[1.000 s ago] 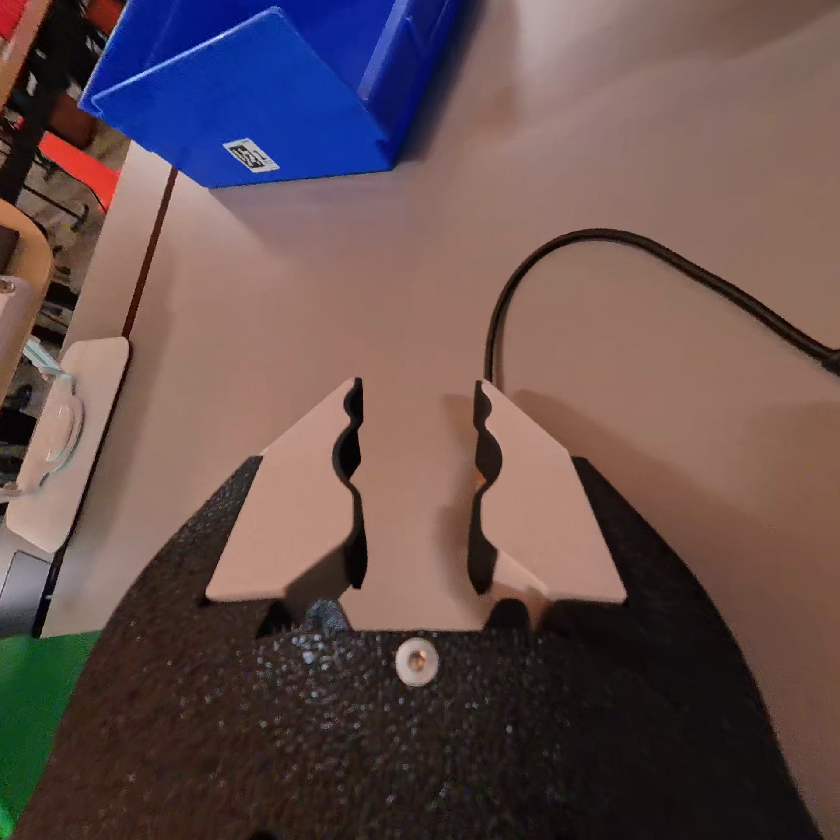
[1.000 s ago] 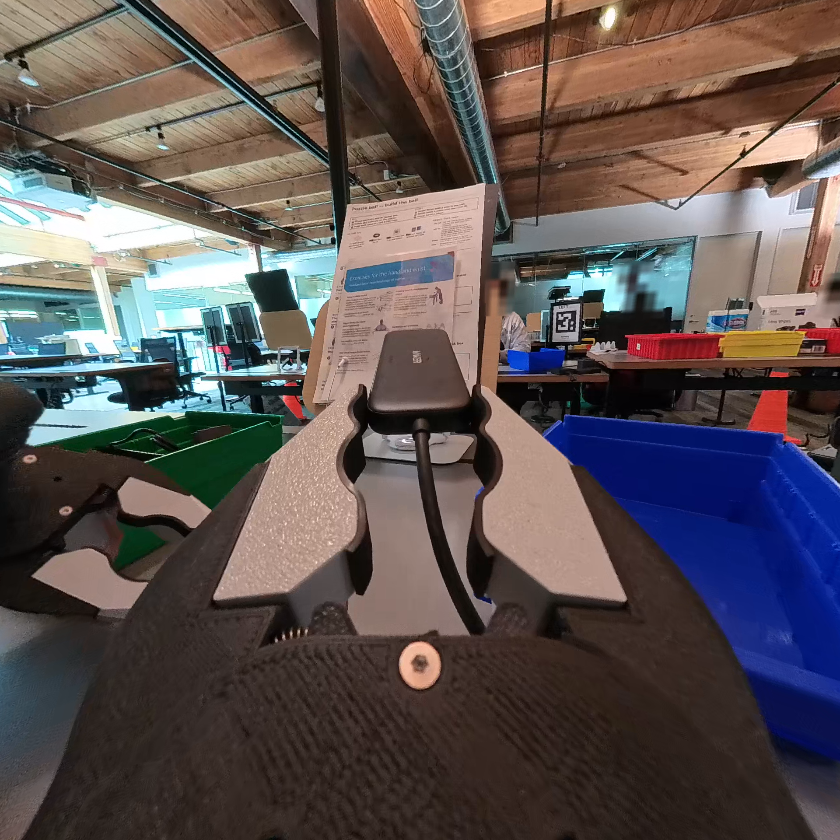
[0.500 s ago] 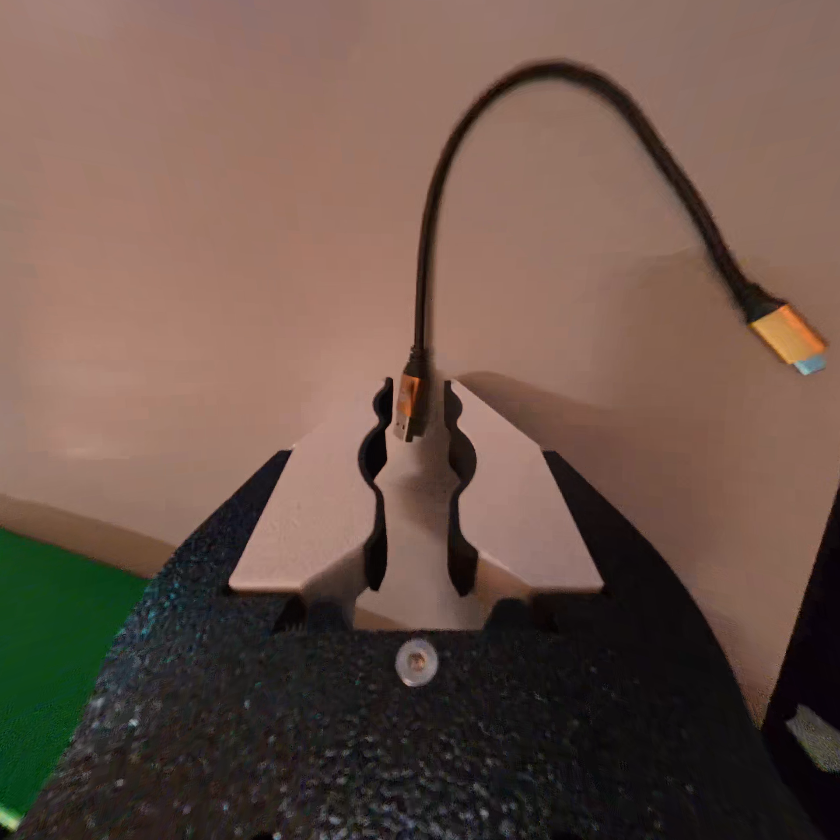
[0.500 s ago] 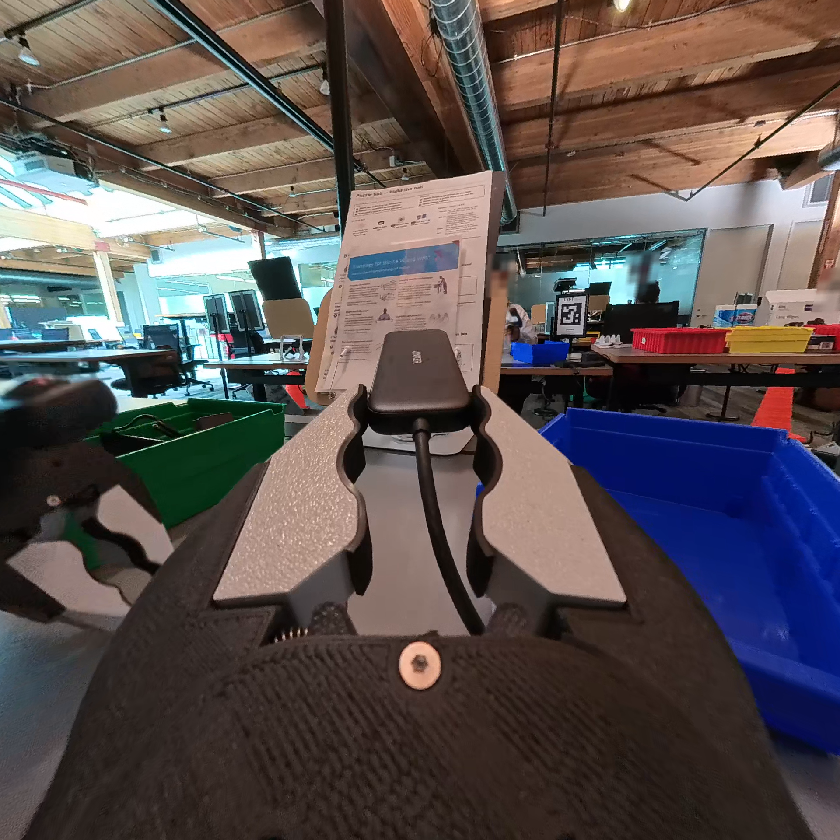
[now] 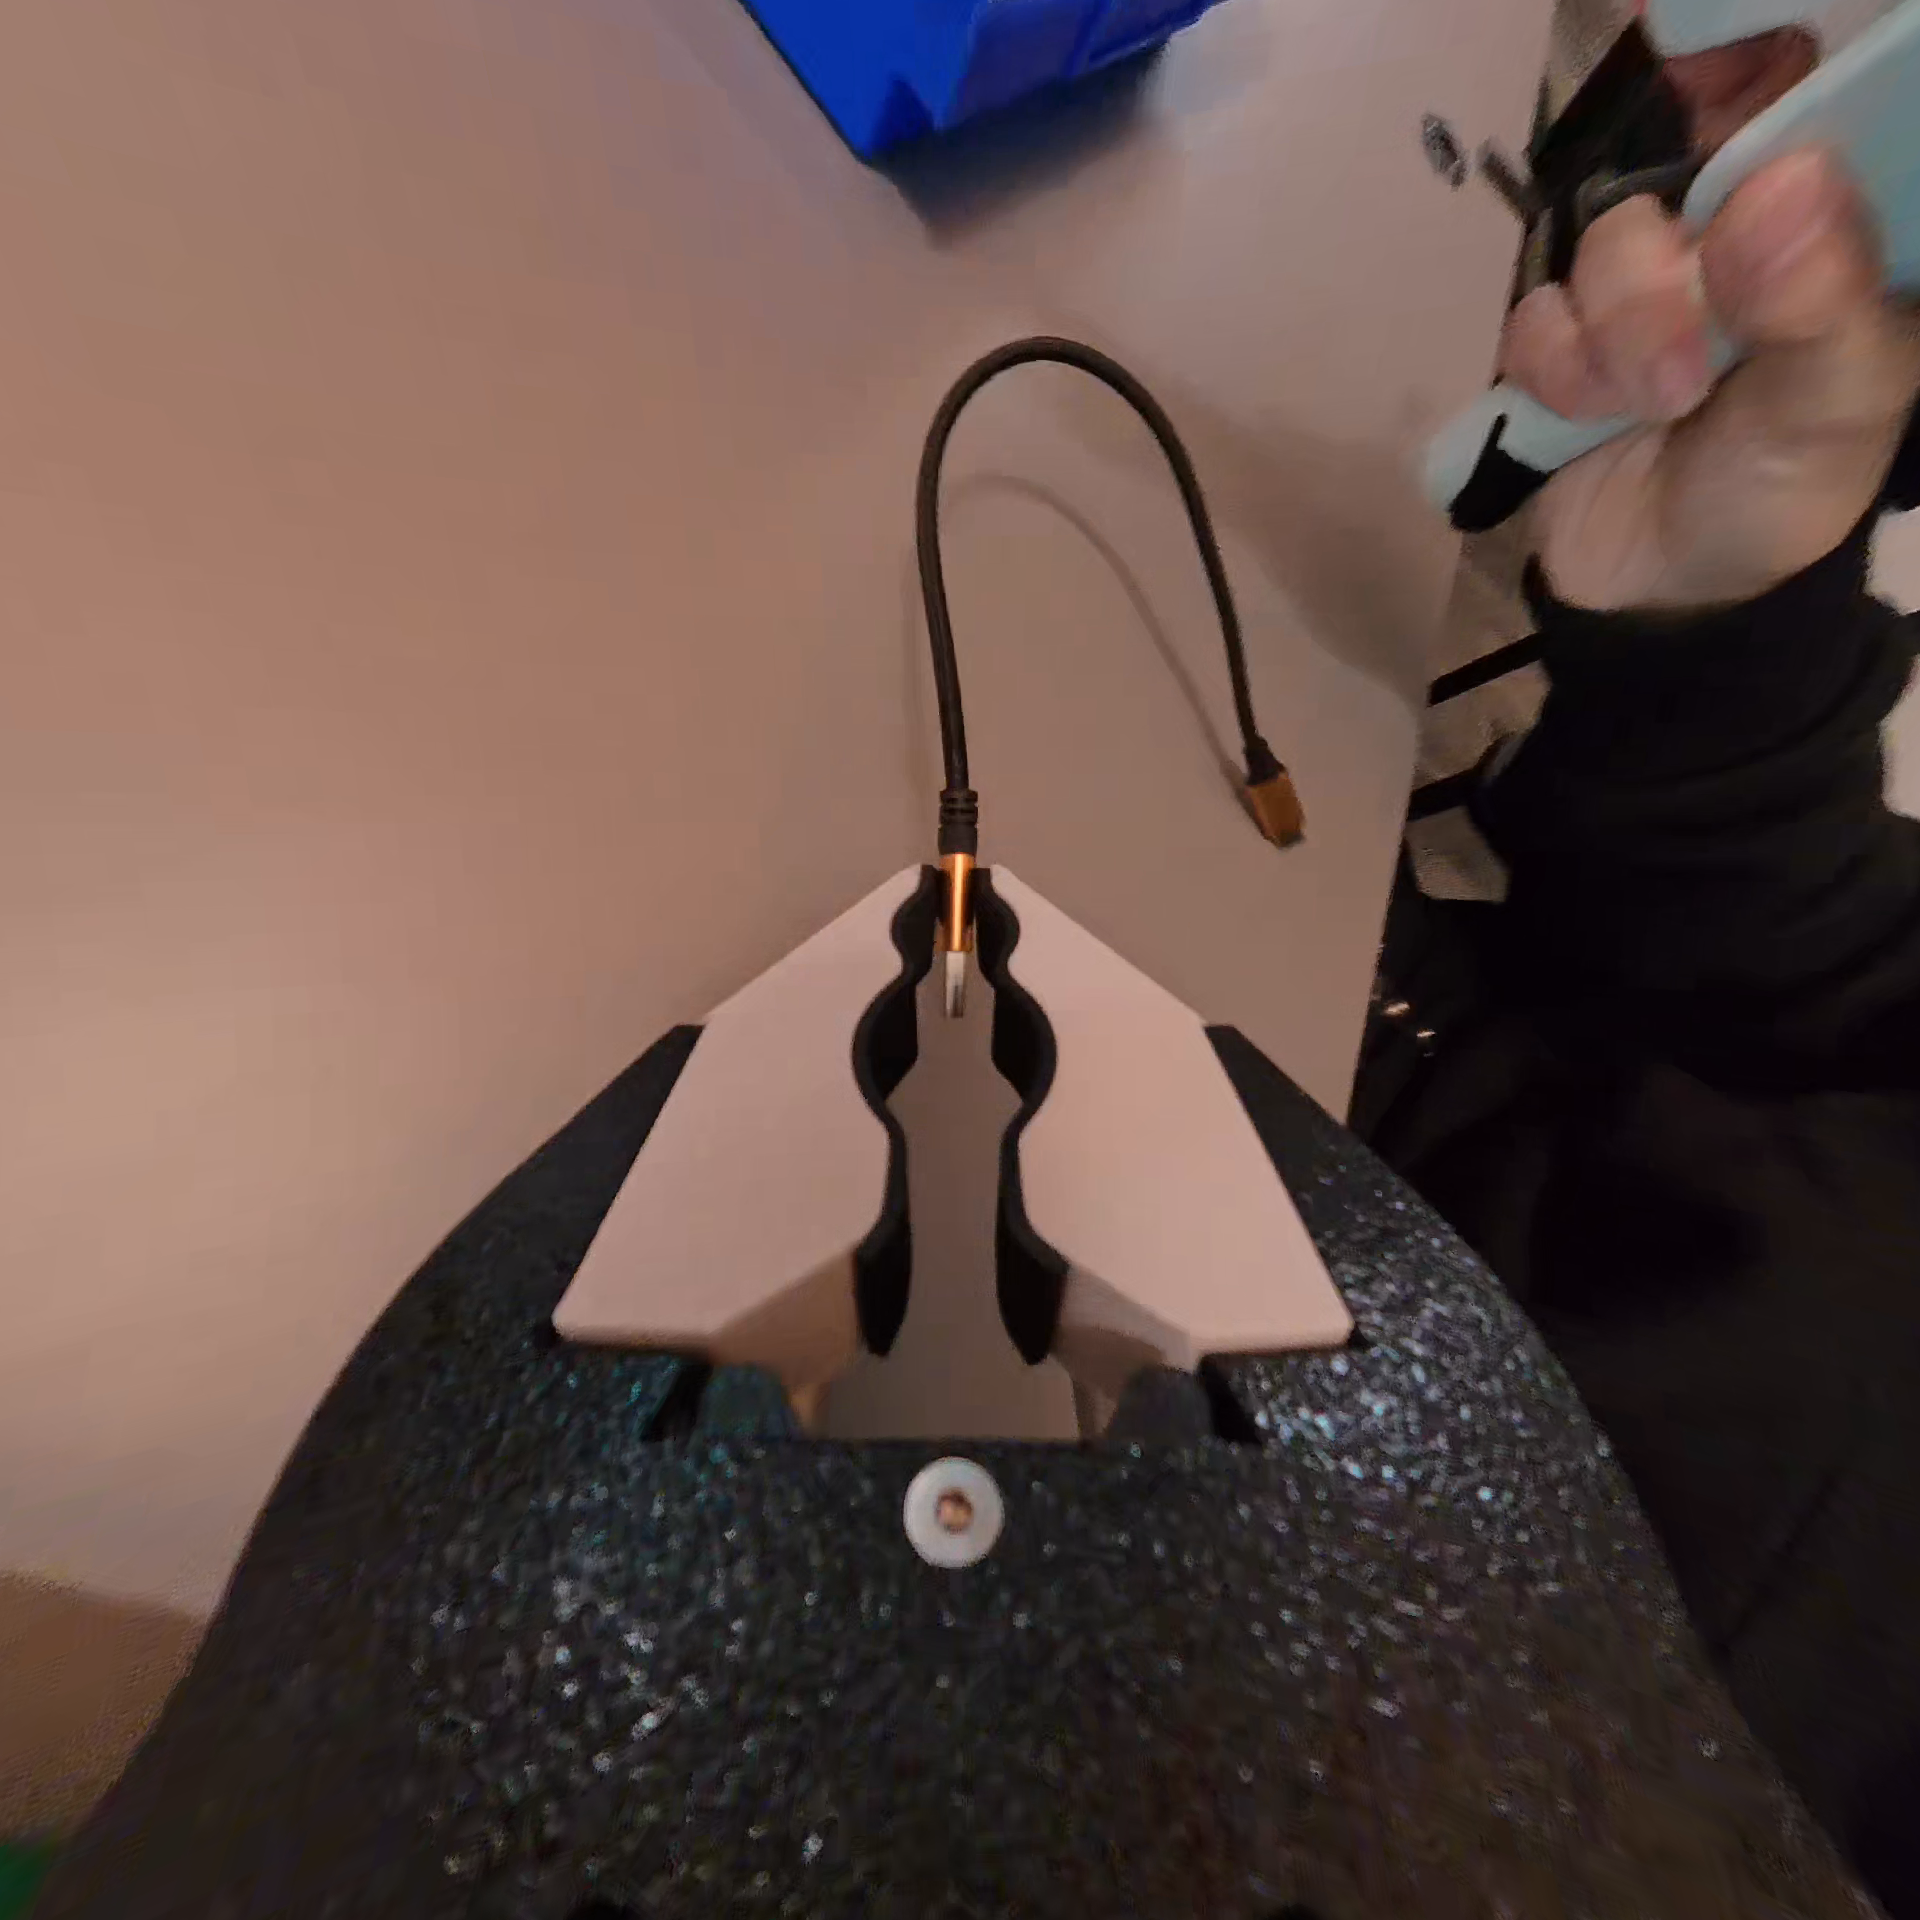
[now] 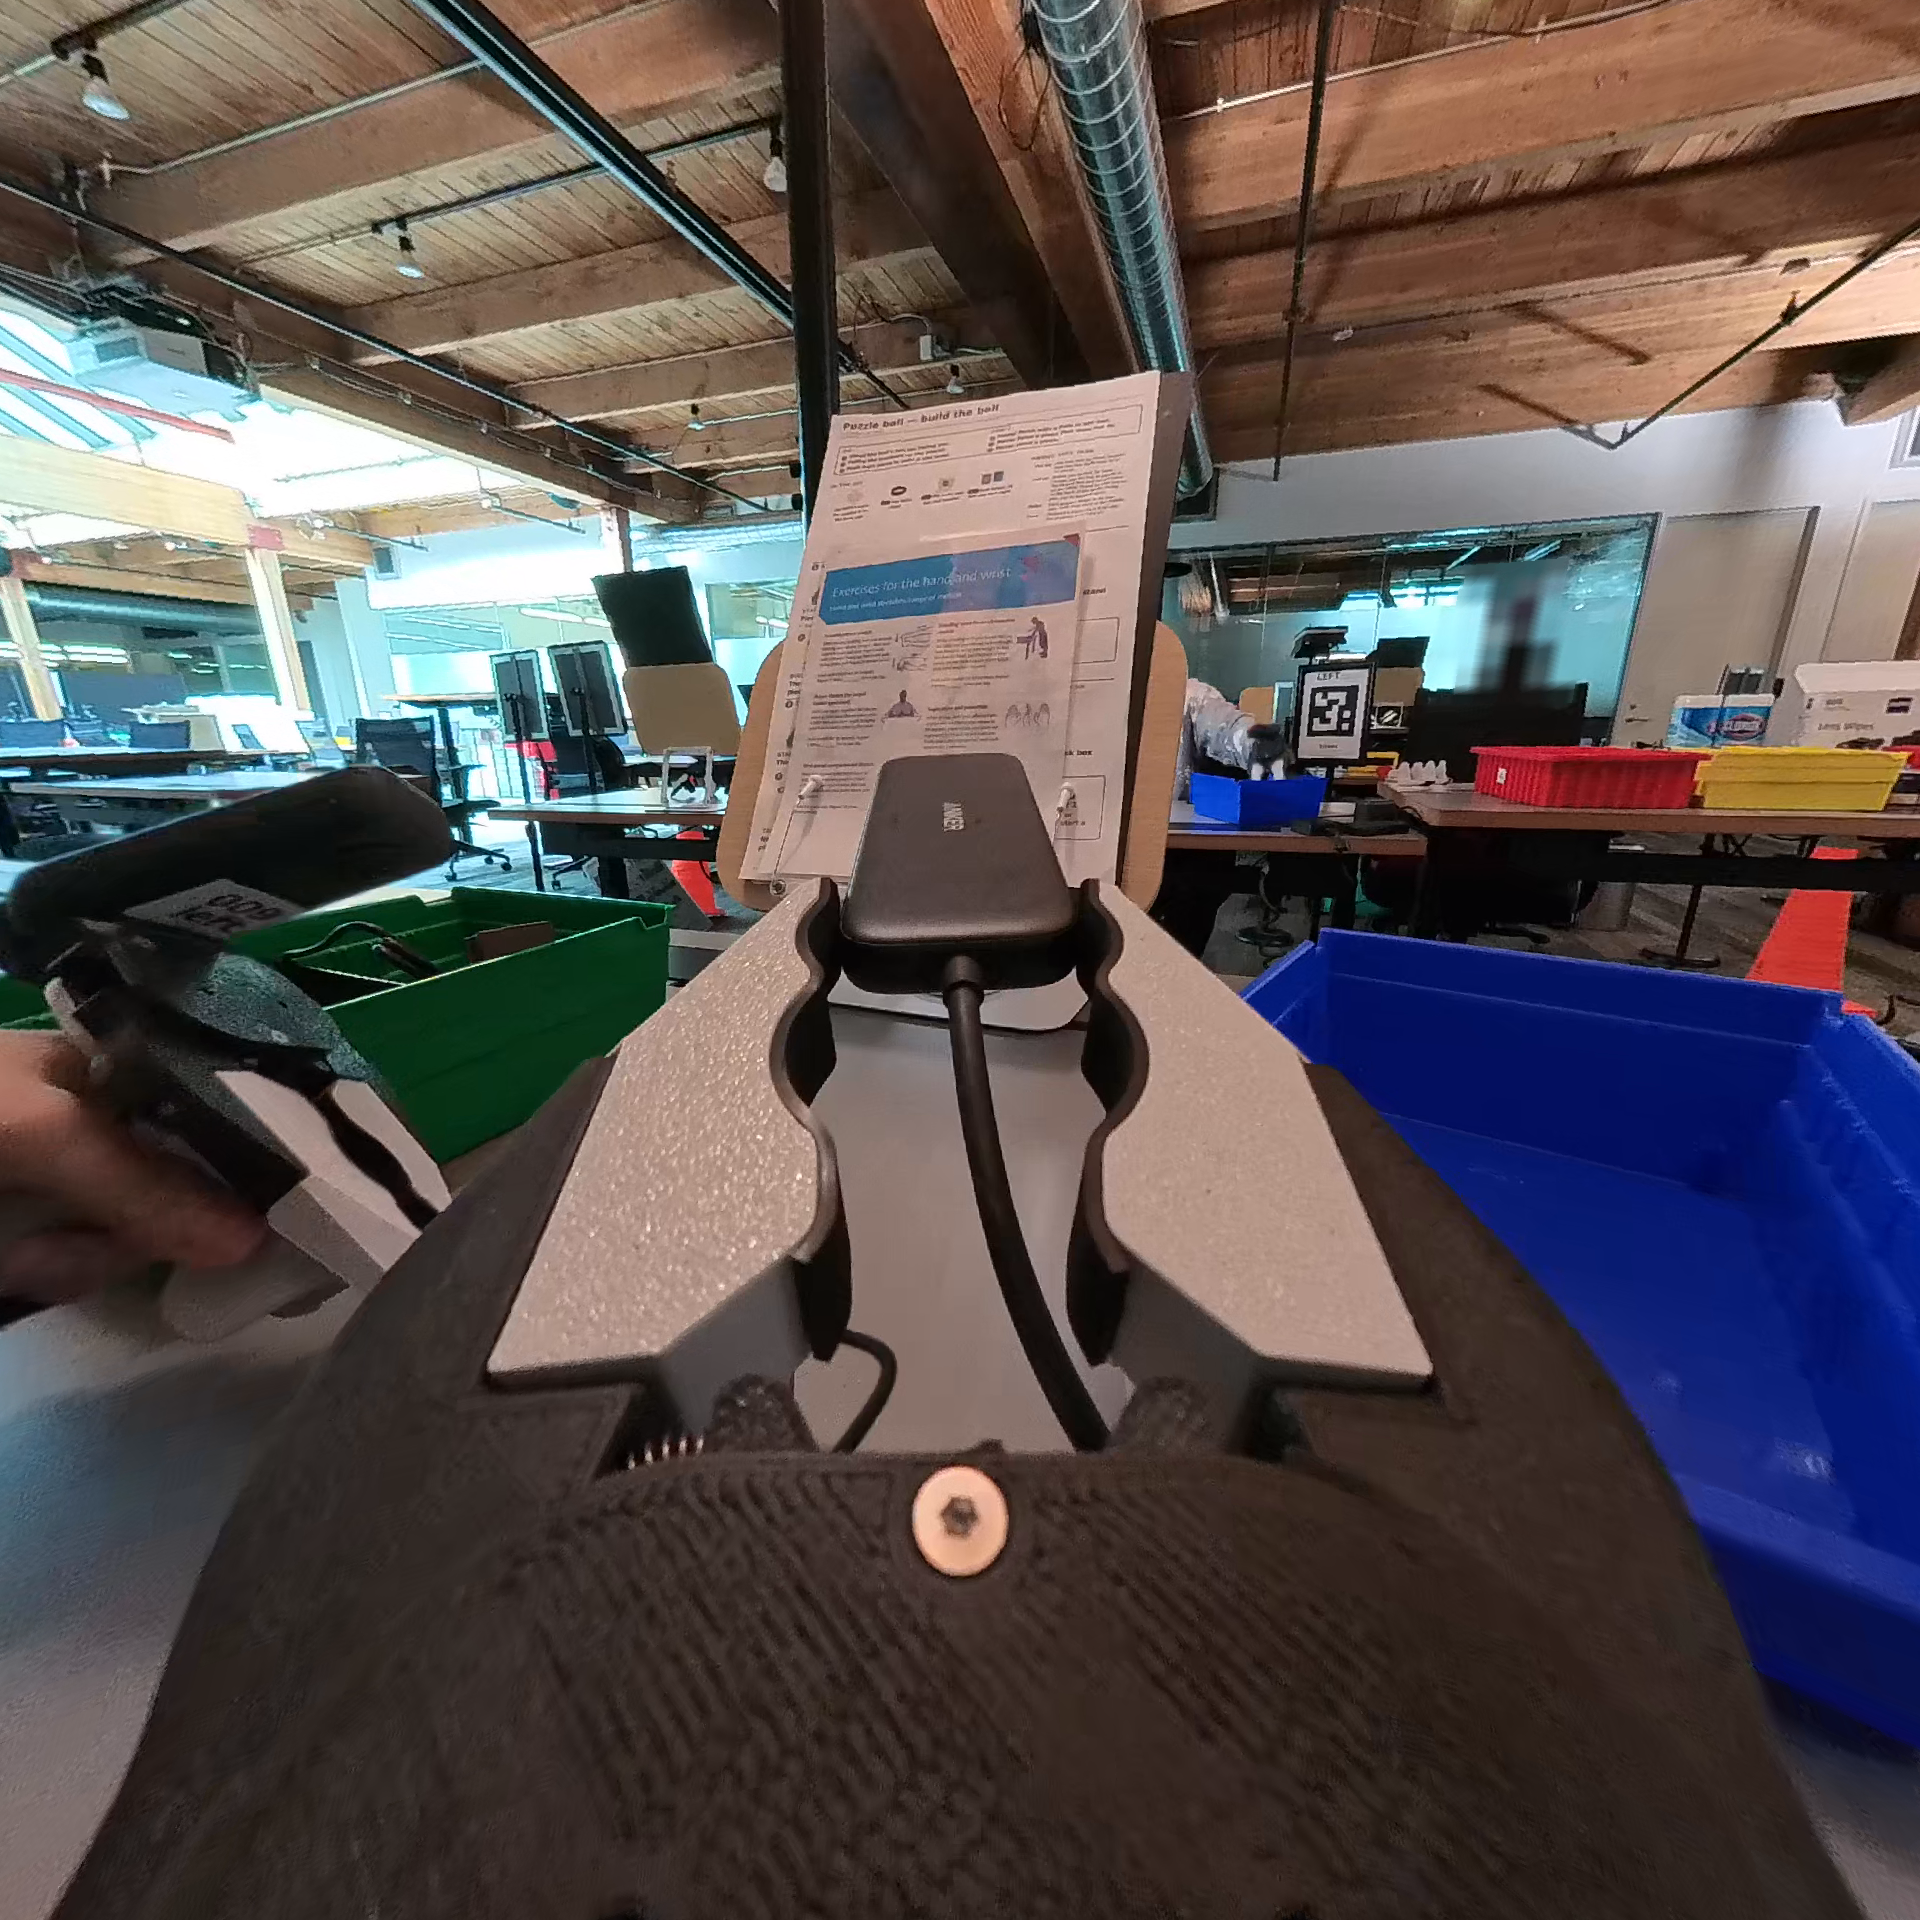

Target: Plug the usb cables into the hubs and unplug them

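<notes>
Under timber ceiling beams (image 6: 1455,125), pale tabletop (image 5: 416,623), blue bin (image 6: 1662,1195), green bin (image 6: 499,997)

The left gripper (image 5: 956,914) is pointing down at the worktop (image 5: 416,623), its jaws closing tightly at the tips on the orange plug of a short black cable (image 5: 940,582). The right gripper (image 6: 961,914) is pointing level and forward, its jaws pinching the near end of a black hub (image 6: 951,862). A hand (image 5: 1704,343) is wrapping round the right gripper's pale handle, and another hand (image 6: 94,1174) is holding the left one.
</notes>
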{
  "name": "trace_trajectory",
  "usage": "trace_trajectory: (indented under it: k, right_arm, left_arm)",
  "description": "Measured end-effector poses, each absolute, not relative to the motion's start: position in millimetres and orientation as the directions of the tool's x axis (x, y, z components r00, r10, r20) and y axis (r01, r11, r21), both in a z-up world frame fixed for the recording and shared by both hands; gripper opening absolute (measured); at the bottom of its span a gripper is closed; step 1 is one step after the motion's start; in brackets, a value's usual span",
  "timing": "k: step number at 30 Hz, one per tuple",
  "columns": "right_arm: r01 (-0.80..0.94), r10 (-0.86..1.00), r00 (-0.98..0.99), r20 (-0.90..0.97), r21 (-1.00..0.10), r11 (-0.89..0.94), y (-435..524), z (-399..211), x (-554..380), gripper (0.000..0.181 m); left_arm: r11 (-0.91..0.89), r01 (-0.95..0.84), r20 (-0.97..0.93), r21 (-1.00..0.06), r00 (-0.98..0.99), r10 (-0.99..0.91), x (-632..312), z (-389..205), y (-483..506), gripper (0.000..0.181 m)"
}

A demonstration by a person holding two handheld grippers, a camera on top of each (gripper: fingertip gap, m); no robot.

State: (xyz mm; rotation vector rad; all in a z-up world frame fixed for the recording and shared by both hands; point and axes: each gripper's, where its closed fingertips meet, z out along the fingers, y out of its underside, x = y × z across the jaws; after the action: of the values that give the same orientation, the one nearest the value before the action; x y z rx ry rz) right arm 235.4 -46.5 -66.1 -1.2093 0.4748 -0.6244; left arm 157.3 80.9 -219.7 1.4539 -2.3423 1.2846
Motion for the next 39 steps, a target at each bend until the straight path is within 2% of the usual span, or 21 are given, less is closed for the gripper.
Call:
trace_trajectory:
  k: [1,4,7,9,11,14,16,19,21,26,30,32,35,39]
  right_arm:
    - [0.189,-0.672,0.741,-0.01,-0.956,0.223,-46.6,-66.3,235.9,0.045]
    - [0.182,-0.67,0.742,-0.016,-0.957,0.224,-46.3,-67.1,237.2,0.045]
    - [0.183,-0.672,0.741,-0.013,-0.958,0.221,-46.5,-67.6,237.2,0.045]
    - [0.187,-0.673,0.739,-0.011,-0.957,0.22,-47.4,-66.8,236.7,0.045]
    - [0.191,-0.676,0.737,-0.01,-0.956,0.222,-49.4,-65.1,236.5,0.045]
    - [0.193,-0.681,0.732,-0.014,-0.955,0.227,-52.8,-62.9,236.9,0.045]
    - [0.186,-0.678,0.734,-0.023,-0.954,0.234,-53.6,-62.8,236.9,0.045]
    - [0.184,-0.674,0.738,-0.014,-0.957,0.222,-51.1,-65.6,235.7,0.045]
    - [0.182,-0.668,0.744,-0.009,-0.96,0.215,-48.9,-67.5,235.2,0.045]
    - [0.165,-0.648,0.762,-0.019,-0.961,0.223,-47.4,-69.0,235.6,0.045]
    - [0.149,-0.637,0.77,-0.033,-0.962,0.23,-47.5,-71.3,237.4,0.045]
    - [0.142,-0.637,0.77,-0.038,-0.963,0.23,-47.6,-72.8,238.7,0.045]
    - [0.138,-0.636,0.771,-0.04,-0.964,0.228,-46.9,-74.2,239.4,0.045]
    - [0.141,-0.635,0.772,-0.032,-0.965,0.221,-46.4,-74.2,238.4,0.045]
  left_arm:
    - [0.171,-0.785,0.514,-0.595,-0.536,-0.67,156.4,-218.4,78.1,0.005]
    - [0.151,-0.798,0.591,-0.583,-0.544,-0.595,152.1,-215.8,68.6,0.005]
    - [0.183,-0.751,0.503,-0.635,-0.581,-0.64,159.2,-216.1,73.4,0.005]
    - [0.256,-0.612,0.287,-0.748,-0.646,-0.707,173.5,-204.3,83.9,0.005]
    - [0.401,-0.361,-0.057,-0.842,-0.679,-0.732,185.3,-179.1,94.3,0.005]
    - [0.587,-0.07,-0.463,-0.806,-0.542,-0.701,196.2,-141.1,108.3,0.005]
    - [0.678,-0.037,-0.556,-0.735,-0.539,-0.632,195.8,-148.0,109.8,0.005]
    - [0.799,-0.172,-0.546,-0.577,-0.646,-0.533,188.8,-194.2,118.8,0.004]
    - [0.827,-0.309,-0.49,-0.47,-0.688,-0.536,181.2,-221.2,126.9,0.004]
    - [0.729,-0.653,-0.433,-0.205,-0.608,-0.666,156.7,-255.4,159.5,0.005]
    - [0.646,-0.758,-0.354,-0.092,-0.581,-0.733,122.3,-258.2,157.7,0.005]
    - [0.684,-0.724,-0.308,-0.089,-0.633,-0.711,109.5,-257.4,139.5,0.006]
    - [0.76,-0.608,-0.124,-0.23,-0.756,-0.643,93.6,-252.6,81.7,0.012]
    - [0.794,-0.468,-0.071,-0.387,-0.844,-0.532,95.9,-238.5,47.5,0.04]
